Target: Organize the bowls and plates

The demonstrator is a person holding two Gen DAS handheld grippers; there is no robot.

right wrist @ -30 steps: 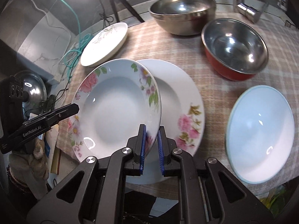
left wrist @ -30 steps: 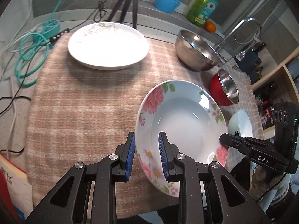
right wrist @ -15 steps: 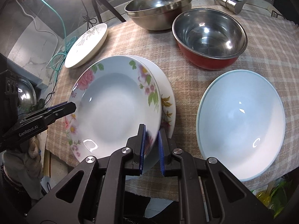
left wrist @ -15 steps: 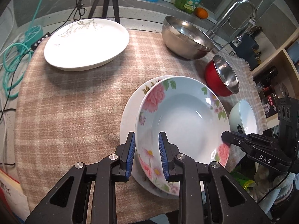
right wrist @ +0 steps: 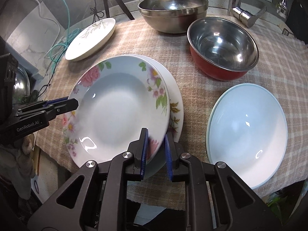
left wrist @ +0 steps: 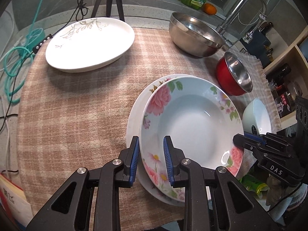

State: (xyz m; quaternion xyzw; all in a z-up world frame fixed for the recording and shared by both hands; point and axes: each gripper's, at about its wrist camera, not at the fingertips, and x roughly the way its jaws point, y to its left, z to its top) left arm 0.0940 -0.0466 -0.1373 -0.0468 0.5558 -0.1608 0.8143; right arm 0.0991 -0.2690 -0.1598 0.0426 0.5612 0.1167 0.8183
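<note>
Desk: lying under a checked cloth (left wrist: 80, 115), with a tap (left wrist: 248, 9) behind.
Rose plate (left wrist: 192, 127): sitting on a second floral plate (left wrist: 134, 115), slightly off-centre, at the near edge of the cloth.
Left claw (left wrist: 151, 158): straddling the rose plate's left rim, pads apart and looking slack (a gap is showing on each side).
Right claw (right wrist: 156, 152): straddling the opposite rim, likewise parted.
Other ware: white plate (left wrist: 90, 44) sitting far left; steel bowl (right wrist: 173, 11), red bowl (right wrist: 223, 48) and pale blue bowl (right wrist: 248, 132) standing to the right, each apart.
</note>
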